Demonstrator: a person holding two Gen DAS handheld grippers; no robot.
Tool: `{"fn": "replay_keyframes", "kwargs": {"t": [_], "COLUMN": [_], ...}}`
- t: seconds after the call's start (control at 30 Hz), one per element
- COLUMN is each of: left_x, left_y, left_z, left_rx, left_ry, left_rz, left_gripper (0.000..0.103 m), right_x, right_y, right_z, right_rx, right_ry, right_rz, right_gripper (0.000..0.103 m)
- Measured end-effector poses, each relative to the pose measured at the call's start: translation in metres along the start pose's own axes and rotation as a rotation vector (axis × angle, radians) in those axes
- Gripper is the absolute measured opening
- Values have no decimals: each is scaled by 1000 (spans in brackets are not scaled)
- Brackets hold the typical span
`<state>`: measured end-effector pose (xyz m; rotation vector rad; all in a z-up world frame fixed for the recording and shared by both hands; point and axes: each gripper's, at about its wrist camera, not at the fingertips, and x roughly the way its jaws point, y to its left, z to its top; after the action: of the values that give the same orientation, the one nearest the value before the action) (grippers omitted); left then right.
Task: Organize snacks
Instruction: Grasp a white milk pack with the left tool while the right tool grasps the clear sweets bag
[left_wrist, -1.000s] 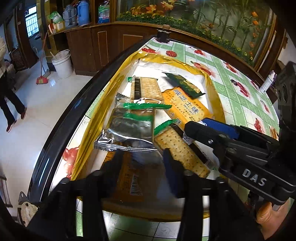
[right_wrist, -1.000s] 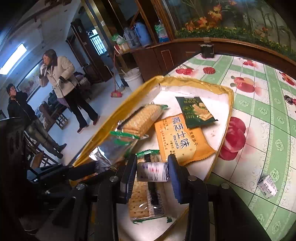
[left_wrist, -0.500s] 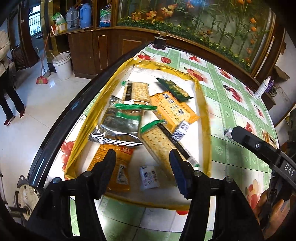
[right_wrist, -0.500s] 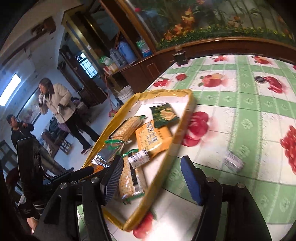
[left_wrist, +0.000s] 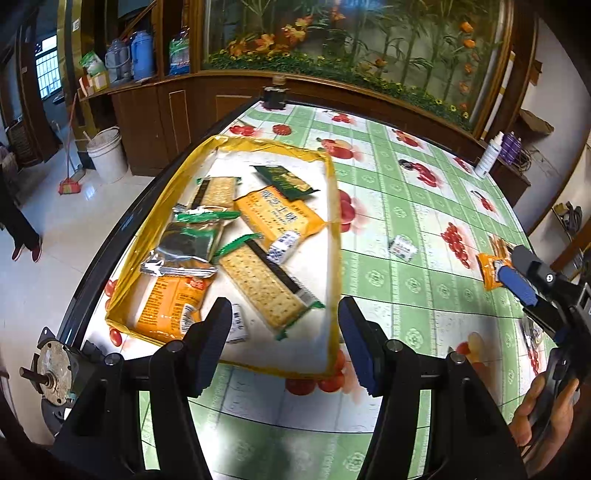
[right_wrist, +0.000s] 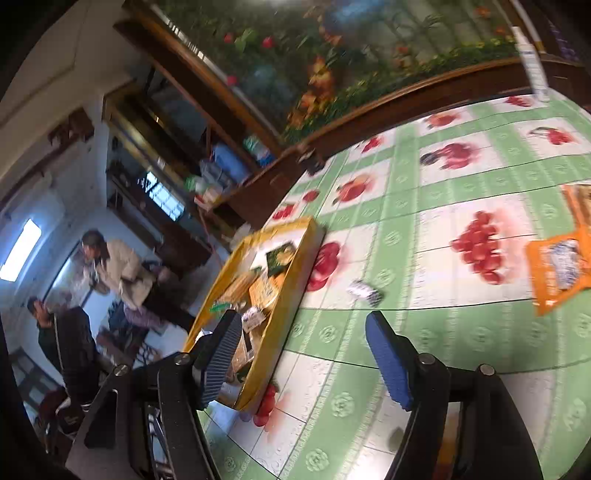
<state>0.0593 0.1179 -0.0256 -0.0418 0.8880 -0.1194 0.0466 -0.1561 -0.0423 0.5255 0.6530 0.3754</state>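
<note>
A yellow tray (left_wrist: 334, 206) lies at the table's left side with several snack packets in it: cracker packs (left_wrist: 264, 282), an orange pack (left_wrist: 280, 218), a silver pack (left_wrist: 184, 254) and a small white packet (left_wrist: 282, 242). My left gripper (left_wrist: 284, 321) hovers open over the tray's near edge, with nothing between its pads. My right gripper (right_wrist: 303, 332) is over the tablecloth to the right of the tray (right_wrist: 291, 280); its jaws are opening and hold nothing. A small white packet (right_wrist: 364, 291) and an orange packet (right_wrist: 557, 269) lie loose on the table.
A wooden cabinet (left_wrist: 184, 107) runs behind the green fruit-print table. A white bottle (left_wrist: 487, 155) stands at the far right edge. The table's dark edge (left_wrist: 122, 229) drops to the floor at the left, where a bucket (left_wrist: 107, 155) stands. Two people (right_wrist: 118, 273) are across the room.
My right gripper opened, left the small white packet in the tray and swung right over the tablecloth. My left gripper drew back and up from the tray.
</note>
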Motion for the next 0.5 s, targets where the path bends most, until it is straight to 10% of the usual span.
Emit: {"fn": "replay_keyframes", "kwargs": {"t": [0.5], "left_x": [-6], "left_y": [-65], "left_z": [-13], "left_rx": [129], "left_ry": [4], "left_rz": [-57], "left_gripper": [59], "right_x": [-117], "right_y": [-51], "right_z": [-6], "right_rx": [58], "right_ry": [-192], "right_rz": [-137], "right_gripper": [78]}}
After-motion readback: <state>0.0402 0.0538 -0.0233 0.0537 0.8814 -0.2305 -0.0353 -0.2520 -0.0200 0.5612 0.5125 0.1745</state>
